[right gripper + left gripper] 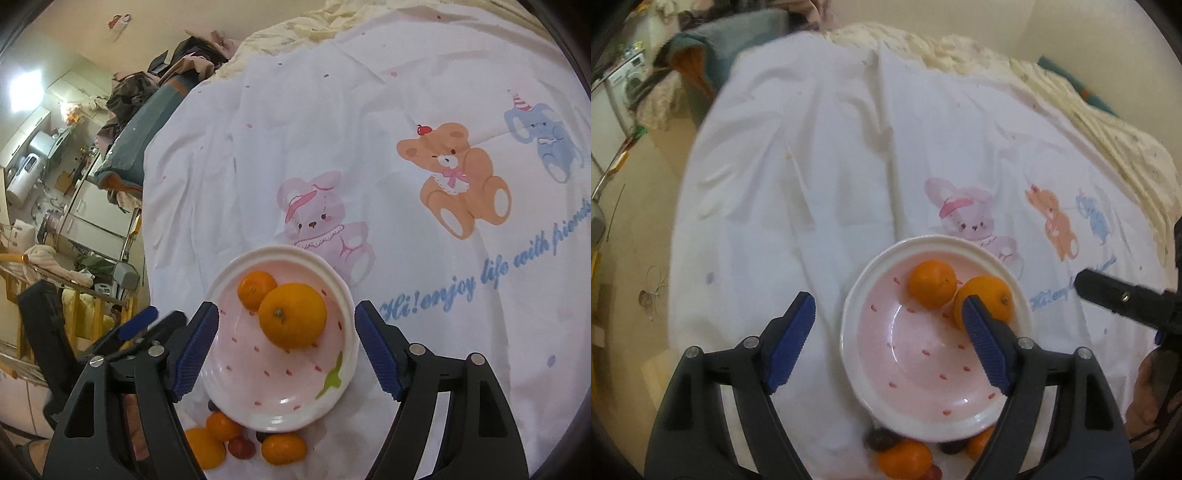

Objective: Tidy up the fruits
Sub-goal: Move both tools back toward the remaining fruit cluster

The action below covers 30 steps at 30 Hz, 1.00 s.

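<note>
Two oranges (pixel 291 320) (pixel 255 288) lie touching each other in the pink bowl (pixel 258 387), toward its far side; the bigger one sits nearer the right wrist camera. The bowl stands on a white sheet (pixel 369 129) printed with a rabbit (pixel 317 218), a bear (pixel 458 177) and an elephant (pixel 546 140).

More fruit lies on the sheet just beside the bowl's near rim: small oranges (pixel 283 447) and a few dark round fruits (pixel 241 446), partly hidden by the rim.

Both grippers are spread wide and hold nothing. The left gripper (pixel 888 332) hangs over the bowl's left part, one blue pad (pixel 986 343) over the bowl in front of an orange (pixel 984 301), the other over the sheet. The right gripper (pixel 286 347) straddles the bowl, its fingers (pixel 195 350) over opposite rims.
</note>
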Each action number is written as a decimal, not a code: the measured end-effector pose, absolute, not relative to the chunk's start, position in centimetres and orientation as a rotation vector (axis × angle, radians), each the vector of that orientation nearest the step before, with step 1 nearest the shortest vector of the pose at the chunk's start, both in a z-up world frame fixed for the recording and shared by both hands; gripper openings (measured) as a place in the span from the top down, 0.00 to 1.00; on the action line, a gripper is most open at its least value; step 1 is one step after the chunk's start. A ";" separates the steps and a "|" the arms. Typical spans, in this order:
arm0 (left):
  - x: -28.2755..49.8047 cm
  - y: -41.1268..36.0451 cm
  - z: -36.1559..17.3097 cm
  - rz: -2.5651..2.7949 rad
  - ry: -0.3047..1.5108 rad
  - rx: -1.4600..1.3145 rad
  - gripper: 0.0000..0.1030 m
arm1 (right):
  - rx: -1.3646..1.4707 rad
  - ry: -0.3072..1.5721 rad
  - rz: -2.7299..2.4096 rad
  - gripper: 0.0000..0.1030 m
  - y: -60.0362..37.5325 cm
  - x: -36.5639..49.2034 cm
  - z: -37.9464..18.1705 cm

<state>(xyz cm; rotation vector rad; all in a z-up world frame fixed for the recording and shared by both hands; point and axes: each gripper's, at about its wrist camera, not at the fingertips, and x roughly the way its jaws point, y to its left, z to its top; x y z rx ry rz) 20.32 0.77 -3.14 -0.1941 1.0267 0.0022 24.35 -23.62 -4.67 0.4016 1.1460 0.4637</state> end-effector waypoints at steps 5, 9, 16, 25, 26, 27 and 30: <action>17.4 0.3 -1.4 -0.012 0.972 -0.186 0.23 | 0.382 1.119 0.448 0.24 -23.8 21.7 -3.7; 15.3 0.9 -1.1 -0.044 0.972 -0.285 0.23 | 0.363 1.121 0.450 0.24 -23.4 19.5 -3.7; 11.9 0.7 0.0 -0.048 0.958 -0.255 0.23 | 0.288 1.086 0.439 0.23 -22.9 15.7 -2.6; 7.7 2.4 -1.2 0.015 1.007 -0.289 0.23 | 0.341 1.097 0.436 0.23 -23.7 11.8 -2.6; 7.3 2.6 -1.3 0.022 1.010 -0.295 0.23 | 0.347 1.098 0.434 0.23 -23.8 11.5 -2.6; 7.0 2.7 -1.4 0.026 1.013 -0.296 0.23 | 0.353 1.100 0.429 0.23 -24.0 11.2 -2.7; 6.5 3.0 -1.7 0.034 1.024 -0.313 0.23 | 0.366 1.110 0.412 0.23 -24.3 10.4 -3.0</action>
